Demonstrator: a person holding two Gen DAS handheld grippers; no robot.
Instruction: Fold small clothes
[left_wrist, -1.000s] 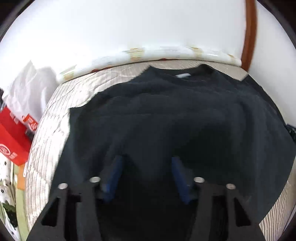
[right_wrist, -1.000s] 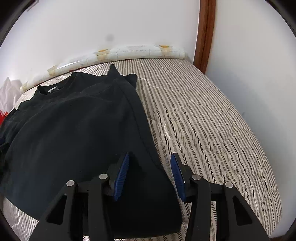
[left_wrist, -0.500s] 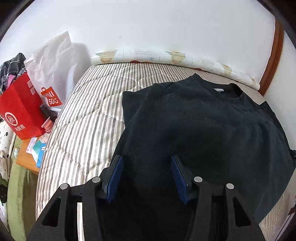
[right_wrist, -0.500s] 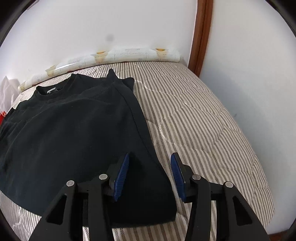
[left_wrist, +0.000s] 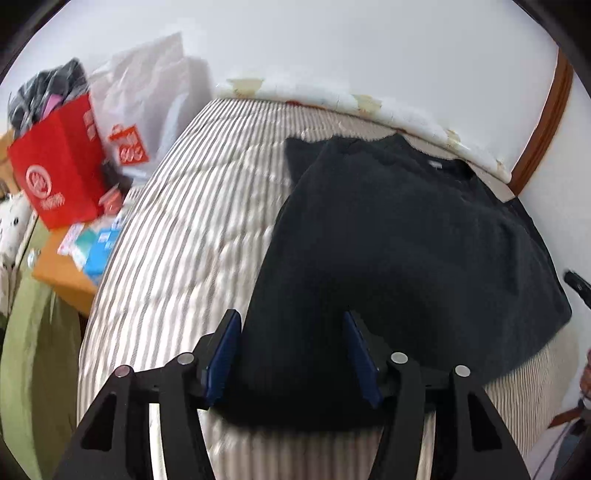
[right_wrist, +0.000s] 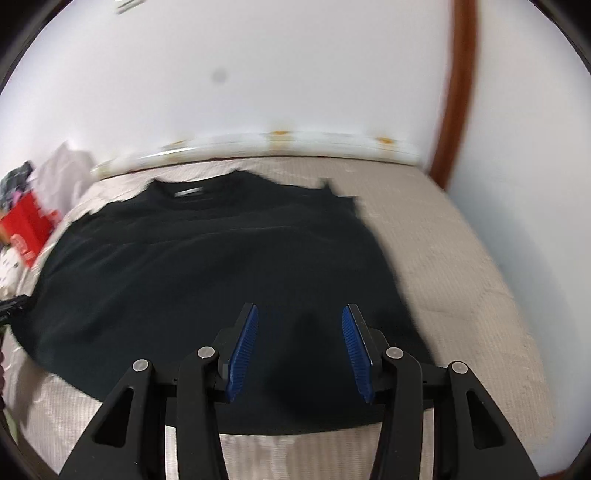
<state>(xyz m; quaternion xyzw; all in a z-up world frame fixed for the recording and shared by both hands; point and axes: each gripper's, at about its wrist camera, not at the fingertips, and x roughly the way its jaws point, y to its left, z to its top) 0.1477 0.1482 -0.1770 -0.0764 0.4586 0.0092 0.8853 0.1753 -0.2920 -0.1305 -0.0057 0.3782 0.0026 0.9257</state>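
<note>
A black shirt (left_wrist: 406, 240) lies spread flat on the striped bed (left_wrist: 184, 240), collar toward the far wall. My left gripper (left_wrist: 291, 317) hovers over the shirt's near left hem corner. Its jaws are opening, and only the cloth lying below shows between the blue pads, not gripped. In the right wrist view the shirt (right_wrist: 203, 266) fills the middle of the bed (right_wrist: 461, 277). My right gripper (right_wrist: 300, 310) stands open above the near right part of the hem, with nothing pinched between its fingers.
A red paper bag (left_wrist: 55, 173), a white plastic bag (left_wrist: 147, 99) and an orange table (left_wrist: 70, 277) with small boxes crowd the bed's left side. A patterned roll (left_wrist: 332, 99) lines the far edge by the wall. A brown door frame (right_wrist: 458, 92) stands at the right.
The left gripper slid from over the shirt's middle to its left edge, and its jaws widened a little. The right gripper lifted and swung left, toward the shirt's centre.
</note>
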